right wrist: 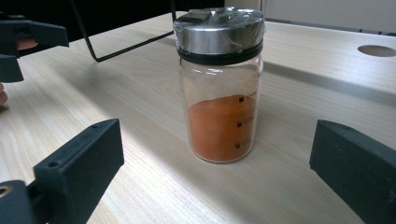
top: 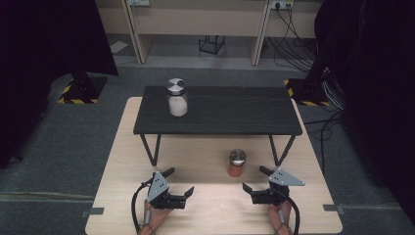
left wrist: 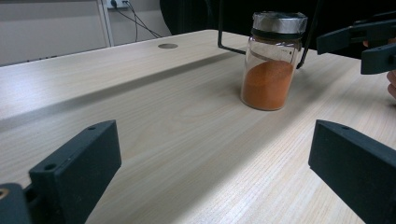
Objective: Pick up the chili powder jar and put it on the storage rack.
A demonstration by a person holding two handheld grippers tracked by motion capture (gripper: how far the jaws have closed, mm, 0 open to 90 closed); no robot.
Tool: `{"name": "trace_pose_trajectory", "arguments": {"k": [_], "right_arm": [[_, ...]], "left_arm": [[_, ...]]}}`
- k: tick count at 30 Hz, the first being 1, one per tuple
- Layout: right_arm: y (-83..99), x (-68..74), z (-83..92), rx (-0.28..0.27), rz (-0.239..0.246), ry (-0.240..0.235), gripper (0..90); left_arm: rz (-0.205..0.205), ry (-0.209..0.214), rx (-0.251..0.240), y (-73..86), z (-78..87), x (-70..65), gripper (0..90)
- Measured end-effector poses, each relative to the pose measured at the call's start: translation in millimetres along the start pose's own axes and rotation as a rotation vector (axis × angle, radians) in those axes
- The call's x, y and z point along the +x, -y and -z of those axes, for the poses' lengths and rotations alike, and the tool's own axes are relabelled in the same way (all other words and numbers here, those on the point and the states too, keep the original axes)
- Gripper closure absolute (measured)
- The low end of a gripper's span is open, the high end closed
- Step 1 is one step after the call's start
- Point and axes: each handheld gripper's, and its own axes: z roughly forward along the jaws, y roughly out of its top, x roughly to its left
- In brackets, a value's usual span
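High view: fixed above the near edge, facing forward and down; takes in the whole light wooden table (top: 117,161), the black raised shelf (top: 220,115) and the floor beyond.

Left gripper view: low over the tabletop at near left, facing right and far; orange-powder jar (left wrist: 271,63) at middle distance.

Right gripper view: low at near right, facing left and far; same jar (right wrist: 219,86) close.

Shared: jar (top: 236,163), tabletop, shelf legs.

Lab recording bay: black curtains (top: 44,44), hazard-taped stand bases (top: 80,90), trailing cables (top: 293,44).
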Motion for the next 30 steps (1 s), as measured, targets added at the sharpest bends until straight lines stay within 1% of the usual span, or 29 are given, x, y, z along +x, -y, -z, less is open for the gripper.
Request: {"name": "trace_pose_trajectory", "arguments": {"k": [7,10,11,12,14,16,17,18,20,24,27,30], "right_arm": [[1.6,-0.5,1.2,-0.012,-0.004,-0.002,3.0],[5.5,-3.1,2.8,-0.038,-0.016,-0.020,2.9],[6.7,-2.8,2.6,-0.045,-0.017,-0.016,2.8],[7.2,-1.3,1.4,-0.048,-0.030,-0.001,3.1],[7.0,-2.5,-1.5,-0.047,-0.050,0.003,3.5],[11.0,-0.6,-1.9,-0.080,-0.044,0.012,3.6],[12.4,-0.9,-2.2,-0.090,-0.041,0.008,3.6],[13.4,-0.9,-3.2,-0.096,-0.039,0.006,3.5],[15.3,2.6,-6.2,-0.107,-0.042,0.025,3.6],[18.2,5.4,-9.4,-0.132,-0.055,0.042,3.7],[14.5,6.3,-10.1,-0.128,-0.067,0.059,3.8],[8.5,3.0,-10.4,-0.117,-0.067,0.055,3.9]], "left_arm": [[0.006,0.001,-0.002,0.4,-0.3,0.6,1.7],[0.010,0.001,-0.003,0.4,-0.2,1.1,1.8],[0.010,0.002,-0.003,0.4,-0.3,1.5,1.8],[0.011,0.003,-0.004,0.6,-0.2,1.5,1.8],[0.006,0.004,-0.005,0.6,-0.2,1.3,1.8],[0.003,0.004,-0.004,0.4,-0.4,0.8,1.8],[0.002,0.004,-0.003,0.4,-0.5,0.8,1.9],[0.004,0.004,-0.004,0.4,-0.6,0.9,1.9],[0.006,0.004,-0.004,0.5,-0.5,1.3,1.9],[0.004,0.004,-0.003,0.4,-0.8,0.9,2.0],[0.001,0.005,-0.001,0.1,-0.9,0.7,2.0],[0.006,0.002,-0.002,0.3,-0.8,0.9,2.0]]}}
